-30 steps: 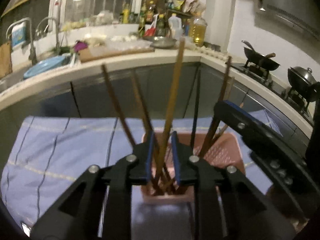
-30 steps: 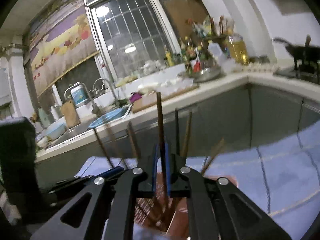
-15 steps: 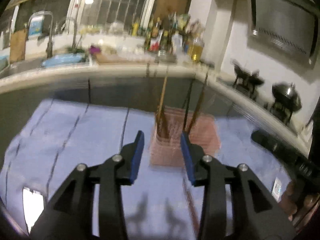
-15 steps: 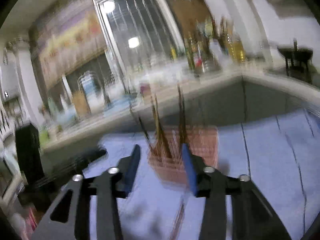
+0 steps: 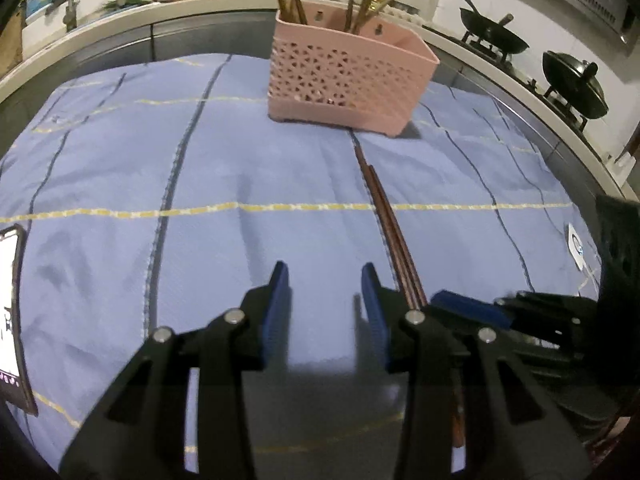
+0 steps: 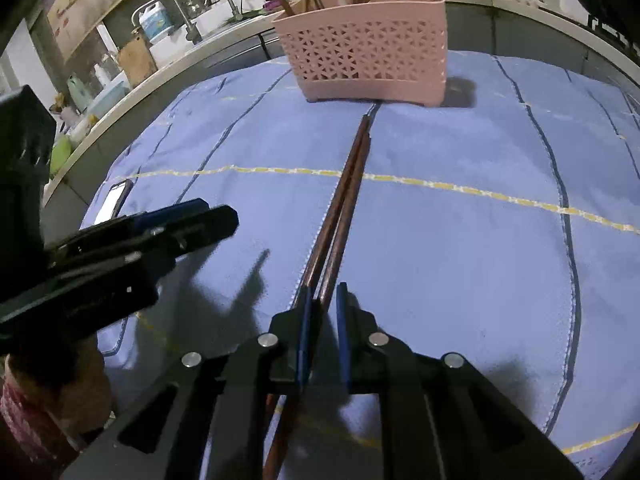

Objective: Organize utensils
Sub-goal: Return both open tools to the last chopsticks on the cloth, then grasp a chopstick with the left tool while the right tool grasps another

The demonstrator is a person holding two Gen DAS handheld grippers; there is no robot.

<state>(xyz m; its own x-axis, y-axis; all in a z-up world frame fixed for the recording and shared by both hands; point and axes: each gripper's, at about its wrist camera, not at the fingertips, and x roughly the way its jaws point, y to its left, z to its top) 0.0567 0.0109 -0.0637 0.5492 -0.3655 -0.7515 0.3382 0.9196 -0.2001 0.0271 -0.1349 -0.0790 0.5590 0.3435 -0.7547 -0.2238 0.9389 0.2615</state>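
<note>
A pink perforated utensil basket (image 5: pixel 348 76) (image 6: pixel 368 48) stands at the far side of the blue cloth with several chopsticks upright in it. A pair of dark brown chopsticks (image 5: pixel 384 208) (image 6: pixel 344 208) lies on the cloth, pointing at the basket. My right gripper (image 6: pixel 323 296) is low over their near end; its jaws are closing with both sticks between them, and a slight gap still shows at the right pad. My left gripper (image 5: pixel 325 276) is open over bare cloth just left of the pair, holding nothing. Each gripper shows in the other's view: right (image 5: pixel 472 308), left (image 6: pixel 192 216).
A lit phone (image 5: pixel 10 312) (image 6: pixel 114 200) lies at the cloth's left edge. A blue striped cloth (image 5: pixel 120 184) covers the table. Behind it runs a kitchen counter with a sink (image 6: pixel 192 4), and black woks (image 5: pixel 492 36) sit on a stove at the right.
Both grippers held a chopstick in the basket a second ago. They let go, pulled back and sank toward the cloth; the right jaws opened wide, then narrowed around the lying pair.
</note>
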